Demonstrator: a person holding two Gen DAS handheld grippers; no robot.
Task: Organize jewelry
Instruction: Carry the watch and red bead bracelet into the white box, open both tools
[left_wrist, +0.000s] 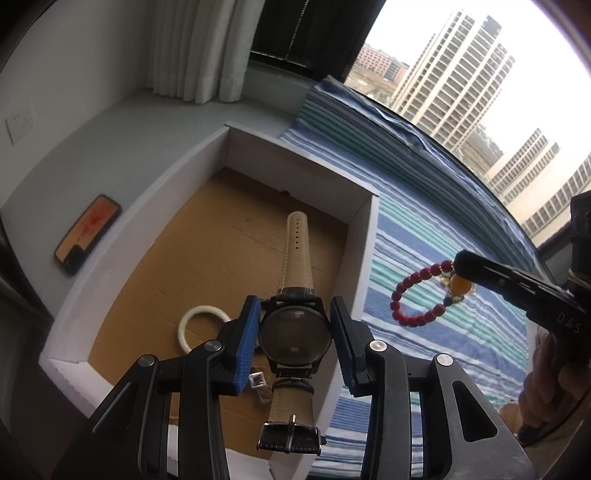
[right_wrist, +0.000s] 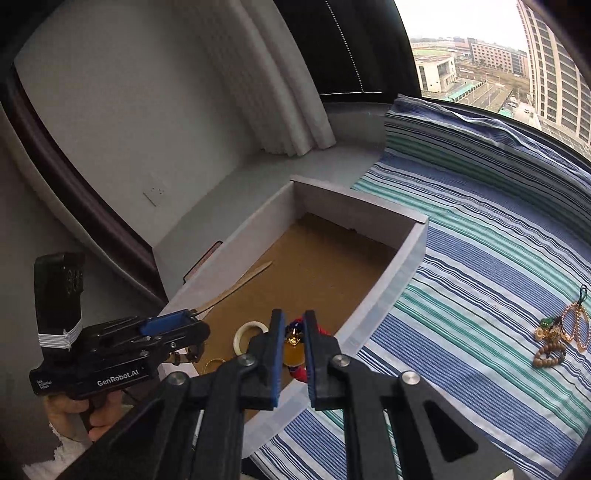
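A striped cloth (right_wrist: 480, 277) covers the window ledge, and on its left edge stands an open white box (left_wrist: 364, 258) with a brown cardboard floor where a white ring (left_wrist: 201, 326) lies. Over the box the left gripper (left_wrist: 295, 332) has its fingers partly apart, pressed on the case of a tan-strapped watch (left_wrist: 295, 334). Over the box's right wall the right gripper (right_wrist: 293, 343) has its fingers nearly together, pinching a red bead bracelet (left_wrist: 417, 295) at its amber bead, while more beaded jewelry (right_wrist: 561, 336) lies on the cloth far right.
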